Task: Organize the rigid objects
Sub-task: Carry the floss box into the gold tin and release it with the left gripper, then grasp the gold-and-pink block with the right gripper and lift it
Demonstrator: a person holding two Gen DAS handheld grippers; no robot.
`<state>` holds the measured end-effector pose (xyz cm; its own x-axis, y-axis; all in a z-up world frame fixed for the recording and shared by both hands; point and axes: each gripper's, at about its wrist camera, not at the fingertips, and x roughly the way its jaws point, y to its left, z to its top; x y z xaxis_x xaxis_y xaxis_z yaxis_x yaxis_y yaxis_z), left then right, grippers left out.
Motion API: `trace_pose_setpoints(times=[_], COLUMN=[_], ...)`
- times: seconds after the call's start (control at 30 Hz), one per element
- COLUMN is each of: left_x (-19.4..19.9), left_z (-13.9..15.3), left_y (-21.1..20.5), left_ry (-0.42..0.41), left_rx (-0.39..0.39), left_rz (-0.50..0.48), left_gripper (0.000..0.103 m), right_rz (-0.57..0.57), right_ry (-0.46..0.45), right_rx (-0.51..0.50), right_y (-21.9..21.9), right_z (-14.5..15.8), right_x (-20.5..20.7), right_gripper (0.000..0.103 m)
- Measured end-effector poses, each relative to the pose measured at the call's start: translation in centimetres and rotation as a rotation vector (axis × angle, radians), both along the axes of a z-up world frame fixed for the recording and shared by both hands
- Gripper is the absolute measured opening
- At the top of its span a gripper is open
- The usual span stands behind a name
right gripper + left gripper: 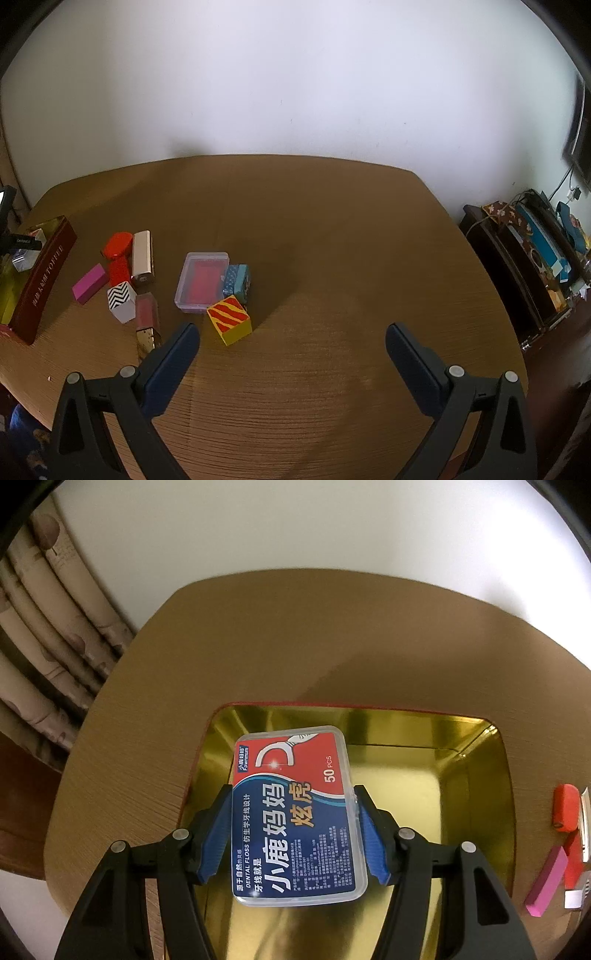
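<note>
The table [332,258] spreads wide under both claws, and on it, directly beneath the left gripper [293,830], sits the gold-lined tin [461,760] with its red outer wall. The left gripper is clamped on the dental floss box [295,812]: the blue pads [214,834] press its two long edges, and the box juts forward past the fingertips, label up, above the tin's gold floor. To do this step well, I judge the box should go low and flat toward the near-left corner of the tin before the jaws part, so it neither drops nor tips against the wall, and room stays for the rest.

The right gripper [291,345] hangs with its jaws wide apart and nothing between them, above bare table. Ahead of it and to its left lie the loose pieces: clear case [201,282] farthest, teal box [238,282] touching that, and yellow striped block [229,319] nearest the left fingertip.
</note>
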<state>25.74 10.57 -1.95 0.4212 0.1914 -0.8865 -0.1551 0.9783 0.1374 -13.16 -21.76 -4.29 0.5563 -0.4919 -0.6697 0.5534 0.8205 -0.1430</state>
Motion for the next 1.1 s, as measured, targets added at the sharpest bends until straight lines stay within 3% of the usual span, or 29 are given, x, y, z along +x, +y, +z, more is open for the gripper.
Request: trace_pose_setpoints(times=[0.13, 0.17, 0.2, 0.23, 0.37, 0.47, 0.53, 0.6, 0.67, 0.77, 0.9, 0.97, 1.03, 1.1], left_x=[0.4, 0.3, 0.2, 0.0, -1.9, -5.4, -9.1, -13.2, -16.9, -21.7, -25.5, -26.4, -27.0, -26.6], left_z=[-0.4, -0.2, 0.0, 0.1, 1.4, 3.9, 6.1, 7.8, 8.8, 8.7, 7.3, 6.9, 7.1, 6.8], left_y=[0.0, 0.0, 0.1, 0.1, 0.1, -0.2, -0.1, -0.1, -0.1, -0.2, -1.5, -2.1, -2.0, -1.9], left_ry=[0.014, 0.009, -0.003, -0.016, -0.071, -0.171, -0.277, -0.375, -0.421, -0.445, -0.405, -0.403, -0.407, -0.402], left_rx=[-0.005, -0.01, -0.02, -0.037, -0.117, -0.134, -0.137, -0.162, -0.204, -0.298, -0.367, -0.371, -0.4, -0.45], left_rz=[0.018, 0.027, 0.036, 0.045, 0.034, 0.014, 0.023, 0.026, 0.008, 0.003, -0.025, -0.052, -0.042, -0.036], left_gripper=[0.06, 0.062, 0.073, 0.078, 0.081, 0.088, 0.097, 0.1, 0.1, 0.101, 0.101, 0.101, 0.101, 0.101], right_rz=[0.007, 0.023, 0.043, 0.074, 0.161, 0.208, 0.248, 0.287, 0.285, 0.355, 0.398, 0.409, 0.365, 0.347], right_ry=[0.018, 0.021, 0.02, 0.01, -0.01, -0.022, -0.028, -0.037, -0.061, -0.04, 0.04, 0.053, 0.09, 0.062], right_rx=[0.014, 0.026, 0.044, 0.079, 0.219, 0.205, 0.206, 0.176, 0.079, 0.036, 0.006, 0.026, 0.053, 0.092], right_y=[-0.2, -0.1, 0.1, 0.2, 0.7, 1.9, 3.0, 4.1, 5.7, 6.9, 8.0, 7.8, 6.9, 5.9], right_z=[-0.6, -0.9, -1.0, -1.3, -3.0, -3.4, -4.1, -4.6, -4.6, -4.8, -6.3, -7.0, -8.3, -8.7], right_x=[0.4, 0.5, 0.7, 0.9, 1.5, 1.8, 2.4, 2.7, 3.0, 4.6, 7.2, 8.0, 9.5, 10.1], right_gripper=[0.103, 0.103, 0.103, 0.103, 0.103, 0.103, 0.103, 0.103, 0.103, 0.103, 0.091, 0.067, 0.023, 0.02])
